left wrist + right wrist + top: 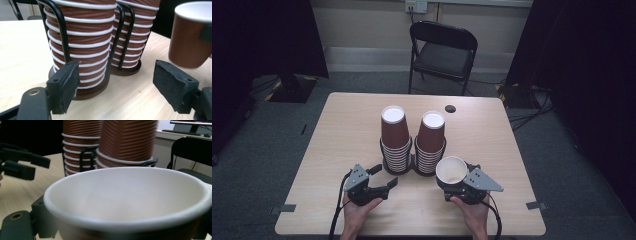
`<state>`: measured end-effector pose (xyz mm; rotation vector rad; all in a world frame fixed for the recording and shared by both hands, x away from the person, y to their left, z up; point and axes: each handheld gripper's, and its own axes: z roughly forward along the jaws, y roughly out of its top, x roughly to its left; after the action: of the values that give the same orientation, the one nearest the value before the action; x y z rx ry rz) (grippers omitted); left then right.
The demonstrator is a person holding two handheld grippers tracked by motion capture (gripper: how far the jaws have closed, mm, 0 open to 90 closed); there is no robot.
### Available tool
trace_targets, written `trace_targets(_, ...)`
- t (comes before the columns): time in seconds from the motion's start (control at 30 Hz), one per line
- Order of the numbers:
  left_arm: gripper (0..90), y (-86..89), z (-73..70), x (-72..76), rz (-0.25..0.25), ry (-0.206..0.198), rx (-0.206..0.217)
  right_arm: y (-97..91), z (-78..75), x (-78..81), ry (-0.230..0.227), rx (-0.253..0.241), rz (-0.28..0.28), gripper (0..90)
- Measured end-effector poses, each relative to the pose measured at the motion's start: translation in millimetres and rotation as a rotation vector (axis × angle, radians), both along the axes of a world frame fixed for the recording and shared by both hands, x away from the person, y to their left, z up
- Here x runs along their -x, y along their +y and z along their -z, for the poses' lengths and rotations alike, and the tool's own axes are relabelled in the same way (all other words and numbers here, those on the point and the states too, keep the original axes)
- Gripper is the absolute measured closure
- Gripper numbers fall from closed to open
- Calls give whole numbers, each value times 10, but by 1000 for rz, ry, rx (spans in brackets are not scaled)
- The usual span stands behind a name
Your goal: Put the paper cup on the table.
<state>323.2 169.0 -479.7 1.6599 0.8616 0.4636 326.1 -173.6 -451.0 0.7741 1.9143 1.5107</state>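
The right gripper (455, 176) has its jaws around a single brown paper cup (452, 170), which stands upright between them with its white inside facing up; in the right gripper view the cup's (127, 195) rim spans nearly the whole width between the jaws, so they stand wide on it. The left gripper (384, 176) has its jaws well apart with nothing between them; in the left gripper view its two black pads (65, 85) frame bare tabletop, with the base of the nearer stack just beyond the left pad. Both grippers sit near the front edge of the table (337, 130), left gripper toward the front left, right gripper toward the front right, each held by a hand (357, 212) coming in from the front edge. Between and just behind them, at the middle of the table, stand two stacks of upturned brown cups in black wire holders: the left stack (394, 140) and the right stack (430, 142), side by side and touching or nearly so at their bases. The held cup is just beside the right stack, on its front right. A small dark disc (450, 108) lies near the back edge. Behind the table stands a black folding chair (442, 52).
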Motion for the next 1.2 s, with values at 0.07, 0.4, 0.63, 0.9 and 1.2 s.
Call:
trace_targets(0.07, 205, -20, 27, 11, -4, -6, -4, -55, -4, -56, 12, -20, 25, 93)
trace_targets(0.4, 160, -16, 96, 131, -81, -48, -72, -248, -46, -306, 26, -53, 112, 88)
trace_targets(0.63, 164, -12, 148, 183, -80, -66, -54, -322, -98, -493, 32, -69, 159, 87)
trace_targets(0.9, 173, -67, 163, 248, -73, -106, -56, -351, -106, -771, 40, -99, 168, 86)
trace_targets(1.2, 161, -38, 174, 283, -92, -139, -22, -416, 11, -1079, 78, -117, 212, 84)
